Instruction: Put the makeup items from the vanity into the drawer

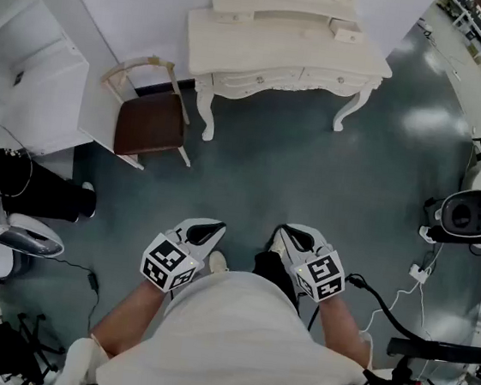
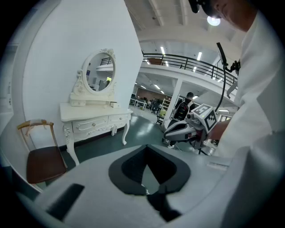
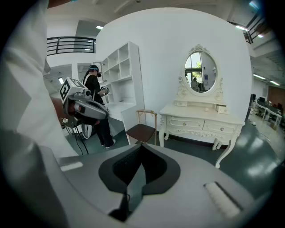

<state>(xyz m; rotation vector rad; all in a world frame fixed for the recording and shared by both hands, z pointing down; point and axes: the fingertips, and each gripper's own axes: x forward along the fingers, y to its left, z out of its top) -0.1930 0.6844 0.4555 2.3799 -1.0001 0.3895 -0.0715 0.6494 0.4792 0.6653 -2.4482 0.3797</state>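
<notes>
Table [image 1: 283, 50] drawers [image 1: 266, 80] closed, contents unseen. Small pale makeup items [image 1: 348, 35] sit on the table top. Grey-green floor [image 1: 312, 170], brown chair [image 1: 149, 125] beside table. Left gripper [image 1: 210, 229] and right gripper [image 1: 286, 234] well apart from table, fingers clenched, empty. Oval mirror [image 2: 100, 71] shows in gripper views only; shelves [image 3: 120, 73] in right gripper view.
</notes>
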